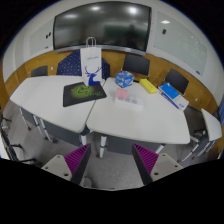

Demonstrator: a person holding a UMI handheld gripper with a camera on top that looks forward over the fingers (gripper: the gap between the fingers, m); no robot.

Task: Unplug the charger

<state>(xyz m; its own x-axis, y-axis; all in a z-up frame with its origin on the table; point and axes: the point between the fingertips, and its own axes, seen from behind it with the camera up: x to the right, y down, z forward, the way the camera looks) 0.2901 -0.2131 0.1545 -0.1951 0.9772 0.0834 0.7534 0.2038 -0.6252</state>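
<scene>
My gripper is open and empty, its two purple pads wide apart, high above the grey floor and well back from the tables. No charger or plug can be made out from this distance. Two white tables stand pushed together ahead of the fingers. On them are a dark mat with a green pattern, a white paper bag with blue print, a blue and white cube, a pink flat item, a yellow item and a blue and white box.
Grey office chairs stand around the tables. A large dark screen hangs on the back wall above wooden panelling. Table legs and grey carpet lie just ahead of the fingers.
</scene>
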